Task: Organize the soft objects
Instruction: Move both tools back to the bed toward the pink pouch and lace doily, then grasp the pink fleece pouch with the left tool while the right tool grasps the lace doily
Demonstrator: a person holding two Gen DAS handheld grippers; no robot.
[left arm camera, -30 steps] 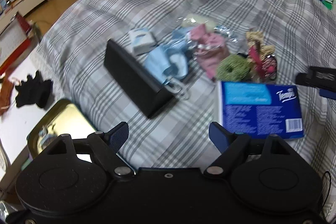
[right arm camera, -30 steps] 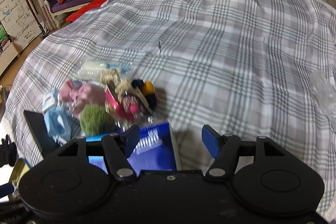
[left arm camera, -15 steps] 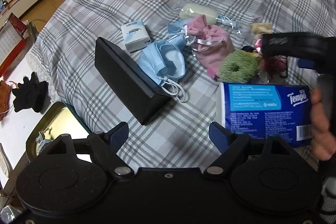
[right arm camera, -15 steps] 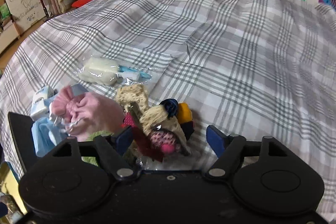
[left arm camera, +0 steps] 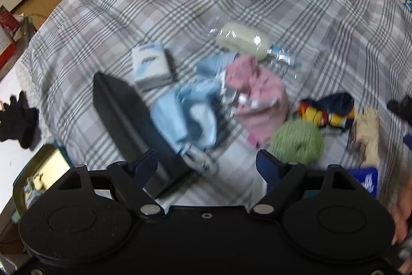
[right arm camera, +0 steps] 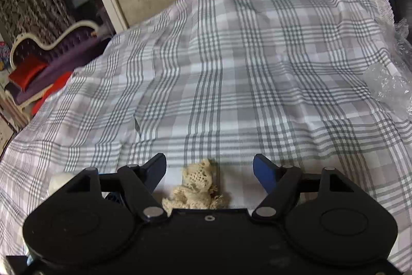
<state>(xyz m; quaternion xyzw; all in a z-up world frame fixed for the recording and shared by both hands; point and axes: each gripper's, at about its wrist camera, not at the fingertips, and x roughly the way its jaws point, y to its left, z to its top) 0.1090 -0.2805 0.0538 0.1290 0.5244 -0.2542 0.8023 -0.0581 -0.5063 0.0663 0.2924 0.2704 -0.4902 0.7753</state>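
Note:
Soft things lie in a pile on the plaid cloth point(left arm camera: 180, 4): blue face masks point(left arm camera: 190, 115), a pink pouch point(left arm camera: 257, 99), a green knitted ring point(left arm camera: 298, 141), a striped colourful sock point(left arm camera: 327, 112) and a wrapped cream bar point(left arm camera: 242, 40). My left gripper point(left arm camera: 206, 164) hangs open above the masks with nothing between its fingers; this view is blurred. A cream crocheted piece point(right arm camera: 198, 187) lies on the cloth between the fingers of my right gripper point(right arm camera: 209, 166), which is open, its pads apart from it. The same piece point(left arm camera: 365, 135) shows at the right of the left wrist view.
A black case point(left arm camera: 128, 125) and a small white tissue box point(left arm camera: 150, 66) lie left of the pile, a blue tissue pack point(left arm camera: 365, 182) at lower right. Off the cloth sit a gold tin point(left arm camera: 43, 172) and black gloves point(left arm camera: 18, 117). Crumpled clear plastic point(right arm camera: 386, 86) lies at the right.
The left gripper has moved forward over the pile, so the blue pack slid to the lower right corner. The right gripper rolled, left the pile and widened, and now straddles the cream crocheted piece.

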